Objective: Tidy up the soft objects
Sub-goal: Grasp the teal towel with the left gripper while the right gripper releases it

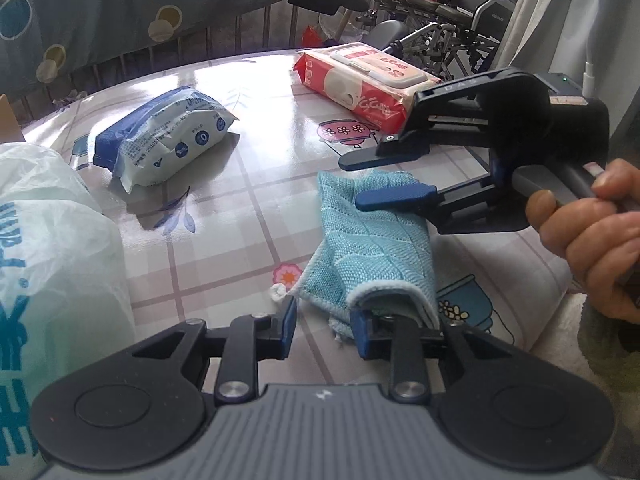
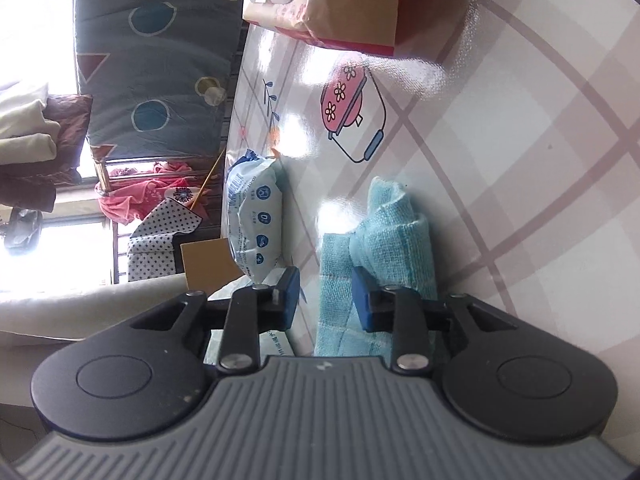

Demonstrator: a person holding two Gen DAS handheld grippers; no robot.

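A folded light-blue cloth [image 1: 372, 240] lies on the patterned tablecloth [image 1: 248, 216]. My left gripper [image 1: 324, 326] is open at the cloth's near edge, and a fold drapes over its right finger. My right gripper [image 1: 384, 180], turned on its side, is open with its lower blue finger resting on the cloth's far part. In the right wrist view the cloth [image 2: 384, 240] lies between and under the open fingers of that gripper [image 2: 325, 302]. A blue-and-white wipes pack [image 1: 160, 140] lies at the left, and a red-and-cream wipes pack [image 1: 368, 80] at the back.
A white plastic bag [image 1: 48, 272] bulges at the left edge. A cardboard corner [image 1: 8, 116] shows at far left. Behind the table are a railing with a dotted grey quilt [image 1: 100, 8] and a wheelchair [image 1: 440, 24]. The blue-and-white pack also shows in the right wrist view [image 2: 256, 216].
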